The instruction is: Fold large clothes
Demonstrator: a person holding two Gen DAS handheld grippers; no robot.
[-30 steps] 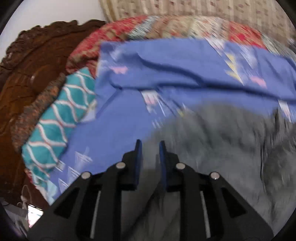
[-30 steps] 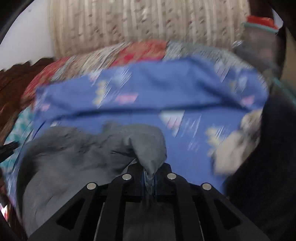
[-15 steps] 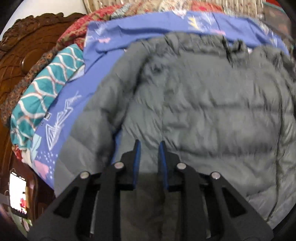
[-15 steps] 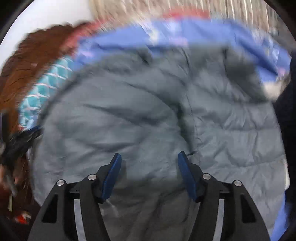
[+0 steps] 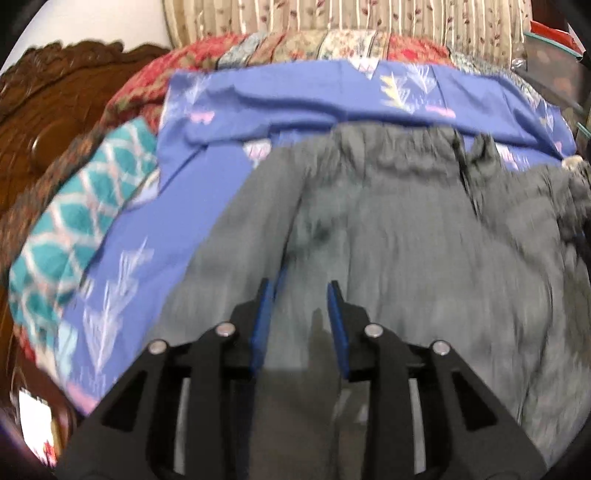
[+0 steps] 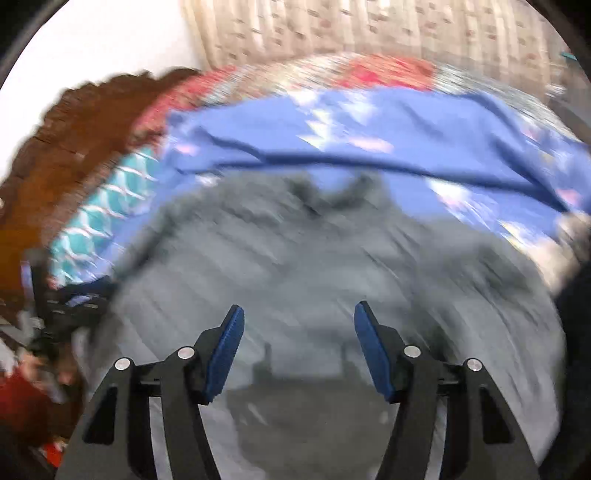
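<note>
Lying spread across the blue bedsheet point(image 5: 229, 206) on the bed, filling the lower centre and right of both wrist views: a grey puffer jacket point(image 5: 406, 236), quilted, soft and matte, its gathered collar edge facing the far side beneath a long fold in the sheet. Showing a dark seam or zip line running down near the right of the collar in the left wrist view. Hovering over the near part of the padded fabric, the left gripper point(image 5: 300, 291), jaws parted a moderate way, blue ribbed pads facing each other, gripping nothing. Hovering likewise, the right gripper point(image 6: 298, 314), jaws spread wide apart and holding nothing, grey cloth visible in the gap, much smeared by motion blur. Peeking out left of the sheet, a teal pillow point(image 5: 74, 221) with a pale wavy lattice print. Bordering the sheet at the far side, a red floral patchwork quilt point(image 5: 207, 55). Curving along the left edge, a carved dark wooden headboard point(image 5: 48, 96), glossy and scalloped. Hanging behind the bed, a beige striped curtain point(image 5: 332, 14) with small leaf motifs.
</note>
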